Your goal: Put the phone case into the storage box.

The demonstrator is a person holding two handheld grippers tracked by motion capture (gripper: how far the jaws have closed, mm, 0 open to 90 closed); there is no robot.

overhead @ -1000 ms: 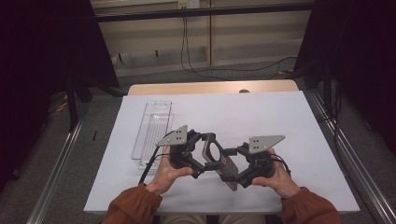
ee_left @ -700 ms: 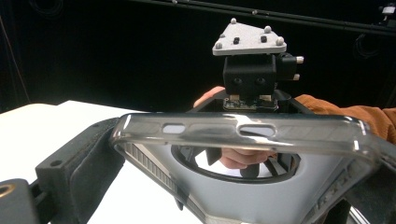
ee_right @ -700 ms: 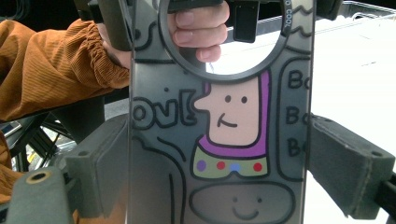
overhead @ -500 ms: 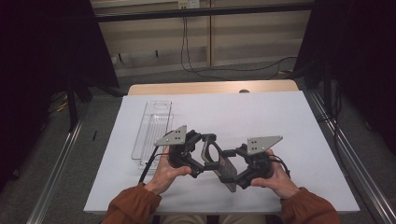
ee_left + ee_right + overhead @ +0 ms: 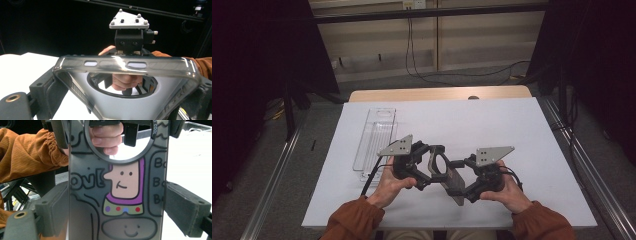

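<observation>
High view: two grippers (fingers pinching) on one phone case [image 5: 447, 172], one tray [image 5: 374, 140] beside.

Nothing has visibly changed: both grippers hold the phone case [image 5: 447, 172] at the same spot near the table's front edge.

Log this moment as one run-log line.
held: phone case | left tongs: shut on case | right tongs: shut on case | case above table | clear tray: left, untouched

A white tabletop [image 5: 492, 120] stands on grey carpet floor [image 5: 287, 175]. Behind it runs a pale panelled wall [image 5: 472, 45] with hanging cables [image 5: 412, 50], flanked by black curtains [image 5: 257, 65].
</observation>
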